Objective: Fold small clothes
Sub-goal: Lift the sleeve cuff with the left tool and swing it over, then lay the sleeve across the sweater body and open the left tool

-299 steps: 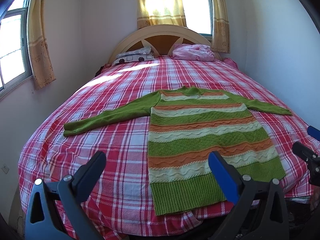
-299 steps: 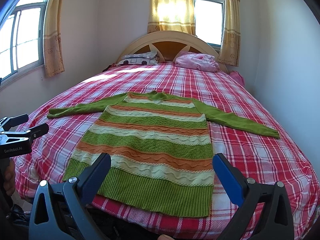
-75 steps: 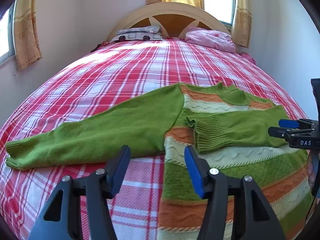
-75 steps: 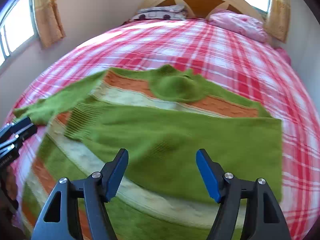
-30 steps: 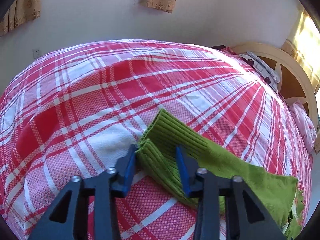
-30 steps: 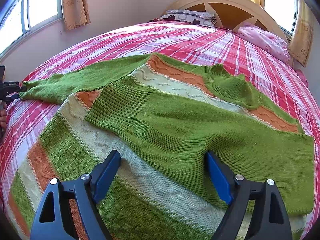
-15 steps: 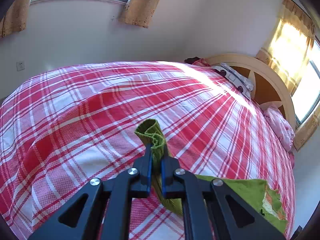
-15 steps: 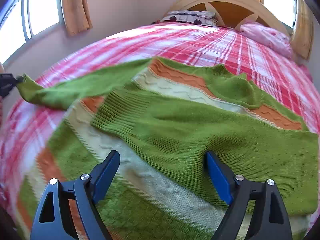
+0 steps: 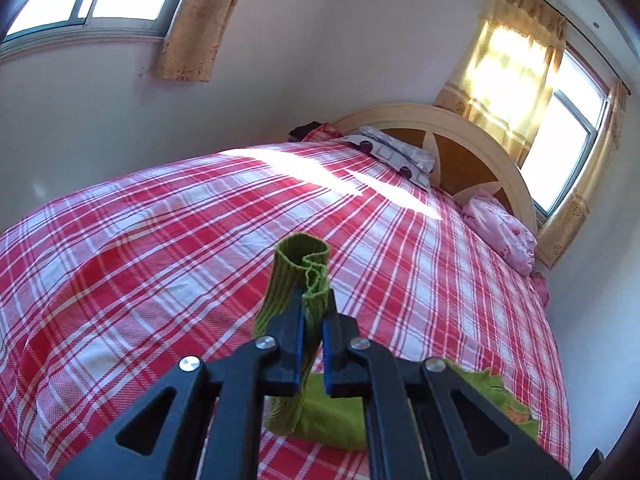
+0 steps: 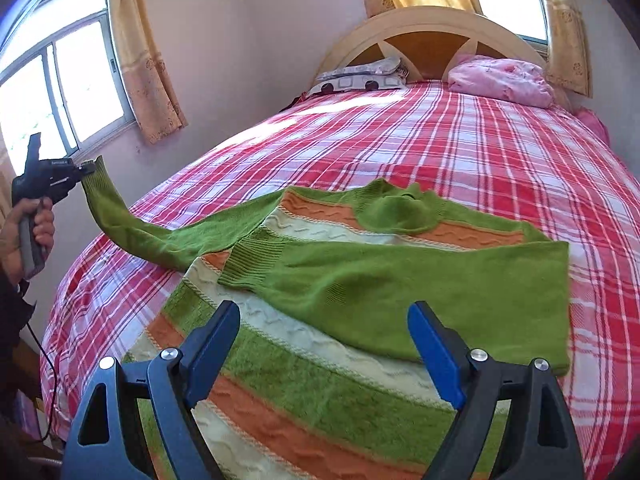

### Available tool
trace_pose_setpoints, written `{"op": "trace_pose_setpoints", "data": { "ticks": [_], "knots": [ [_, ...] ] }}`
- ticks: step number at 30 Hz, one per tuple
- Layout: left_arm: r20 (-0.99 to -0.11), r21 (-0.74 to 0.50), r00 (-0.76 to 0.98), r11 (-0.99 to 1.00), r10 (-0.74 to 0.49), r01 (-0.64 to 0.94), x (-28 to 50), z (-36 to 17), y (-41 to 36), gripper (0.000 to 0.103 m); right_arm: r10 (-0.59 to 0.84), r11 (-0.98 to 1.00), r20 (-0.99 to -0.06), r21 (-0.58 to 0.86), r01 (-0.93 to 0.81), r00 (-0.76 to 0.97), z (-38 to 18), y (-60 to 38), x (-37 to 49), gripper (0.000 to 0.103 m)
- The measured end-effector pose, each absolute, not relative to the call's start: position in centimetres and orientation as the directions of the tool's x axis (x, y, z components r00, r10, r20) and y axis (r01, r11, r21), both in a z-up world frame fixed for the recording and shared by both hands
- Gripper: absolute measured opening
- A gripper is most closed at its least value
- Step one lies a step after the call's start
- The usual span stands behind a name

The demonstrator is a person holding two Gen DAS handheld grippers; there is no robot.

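A green, orange and cream striped sweater (image 10: pixel 304 368) lies on the red plaid bed (image 10: pixel 500 152). Its right sleeve (image 10: pixel 400 280) is folded across the chest. My left gripper (image 9: pixel 311 304) is shut on the cuff of the left sleeve (image 9: pixel 301 268) and holds it raised above the bed; the right wrist view shows it (image 10: pixel 86 168) at the far left with the sleeve (image 10: pixel 132 232) hanging down to the sweater. My right gripper (image 10: pixel 324 324) is open and empty, hovering over the sweater's lower body.
A cream and brown headboard (image 10: pixel 432 36) stands at the far end with a grey patterned pillow (image 10: pixel 360 76) and a pink pillow (image 10: pixel 500 76). Curtained windows (image 10: pixel 68 88) are on the left and back walls. The bed edge falls off at the left.
My left gripper closed on the left sleeve cuff and has lifted it off the bed. My right gripper has stayed open over the sweater.
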State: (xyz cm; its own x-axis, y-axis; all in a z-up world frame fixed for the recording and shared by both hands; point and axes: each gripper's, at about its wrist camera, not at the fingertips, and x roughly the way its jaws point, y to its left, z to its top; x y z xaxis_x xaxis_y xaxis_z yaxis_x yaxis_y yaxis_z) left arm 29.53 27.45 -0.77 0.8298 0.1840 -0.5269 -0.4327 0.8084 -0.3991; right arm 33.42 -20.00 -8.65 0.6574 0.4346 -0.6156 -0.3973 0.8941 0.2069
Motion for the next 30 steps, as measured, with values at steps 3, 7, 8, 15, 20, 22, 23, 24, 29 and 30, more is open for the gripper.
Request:
{"op": "trace_pose_setpoints", "data": {
  "ticks": [3,7,8,15,20,22,23,24,29,30],
  "knots": [
    [-0.494,-0.401,0.855,0.832,0.157,-0.384,30.3,1.2,25.5,0.008,0.416,0.906,-0.6,0.212,-0.366,0.683,-8.7,-22.5,31.7,0.087],
    [-0.471,-0.407,0.876,0.856,0.102,-0.318,31.5,2.9,22.5,0.008,0.394,0.918,-0.577,0.213,-0.334,0.715,-8.6,-25.2,30.2,0.087],
    [-0.469,-0.412,0.879,0.859,0.087,-0.305,31.9,3.2,21.7,0.008,0.392,0.919,-0.572,0.217,-0.328,0.721,-8.5,-25.9,29.8,0.087],
    [-0.443,-0.433,0.897,0.876,-0.003,-0.211,34.4,5.1,15.7,0.007,0.355,0.935,-0.558,0.2,-0.294,0.75,-8.8,-29.4,26.8,0.087],
    [-0.421,-0.423,0.904,0.897,-0.07,-0.128,36.4,6.3,10.4,0.007,0.337,0.941,-0.569,0.209,-0.265,0.75,-9.9,-31.6,25.1,0.087],
    [-0.415,-0.411,0.906,0.906,-0.086,-0.102,36.8,6.4,8.3,0.007,0.327,0.945,-0.572,0.21,-0.251,0.752,-10.5,-32.2,24.5,0.087],
    [-0.412,-0.399,0.907,0.913,-0.089,-0.091,37.0,6.2,7.1,0.007,0.326,0.945,-0.573,0.217,-0.245,0.752,-11.0,-32.5,24.3,0.087],
    [-0.414,-0.386,0.906,0.919,-0.094,-0.081,37.1,5.9,5.9,0.007,0.327,0.944,-0.573,0.225,-0.239,0.751,-11.4,-32.7,24.2,0.087],
    [-0.455,-0.391,0.877,0.92,-0.157,-0.038,38.5,3.3,0.7,0.007,0.337,0.939,-0.587,0.265,-0.218,0.736,-12.8,-33.2,24.4,0.087],
    [-0.465,-0.381,0.87,0.924,-0.163,-0.031,38.7,2.6,-0.5,0.007,0.335,0.94,-0.587,0.261,-0.22,0.737,-13.0,-33.1,24.3,0.087]
  ]
}}
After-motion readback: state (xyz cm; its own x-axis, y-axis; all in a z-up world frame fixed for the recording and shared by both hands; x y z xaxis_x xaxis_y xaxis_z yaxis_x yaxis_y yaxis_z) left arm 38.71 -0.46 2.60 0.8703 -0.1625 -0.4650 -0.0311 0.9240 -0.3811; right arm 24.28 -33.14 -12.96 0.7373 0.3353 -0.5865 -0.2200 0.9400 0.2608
